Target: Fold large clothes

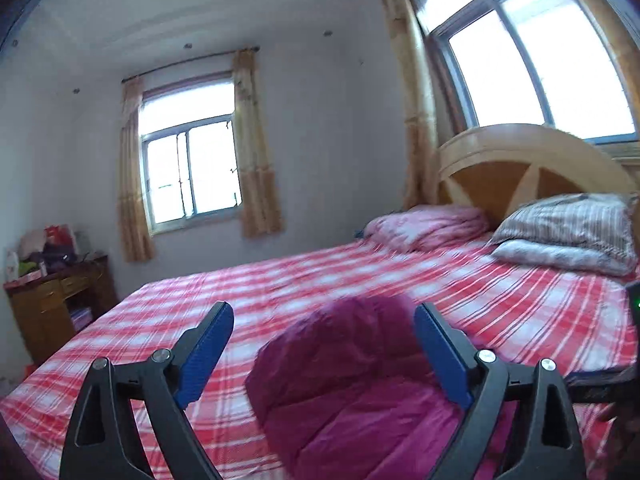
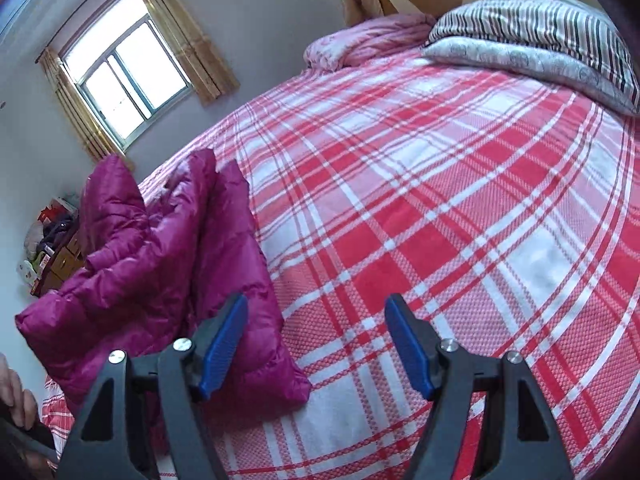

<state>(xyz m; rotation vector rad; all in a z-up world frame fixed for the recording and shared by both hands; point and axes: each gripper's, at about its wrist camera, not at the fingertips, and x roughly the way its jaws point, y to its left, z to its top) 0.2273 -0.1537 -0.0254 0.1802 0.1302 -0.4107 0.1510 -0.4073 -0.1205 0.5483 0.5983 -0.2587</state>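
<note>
A magenta puffer jacket [image 1: 352, 380] lies bunched on the red-and-white checked bed sheet [image 1: 360, 272]. In the left wrist view my left gripper [image 1: 324, 309] stands wide open just above it. The jacket shows between the blue pads [image 1: 208, 352], and neither pad presses on it. In the right wrist view the jacket [image 2: 160, 260] is heaped at the left, part of it standing up in a peak. My right gripper [image 2: 317, 300] is open over the bare sheet [image 2: 440, 200], with nothing in its jaws. Its left finger [image 2: 224, 344] sits in front of the jacket's right edge.
A striped pillow [image 1: 568, 224] on a grey one and a pink folded quilt [image 1: 428, 224] lie against the wooden headboard [image 1: 520, 160]. A cluttered wooden desk [image 1: 56, 300] stands beyond the bed's far left side. A person's hand [image 2: 14, 392] shows at the lower left.
</note>
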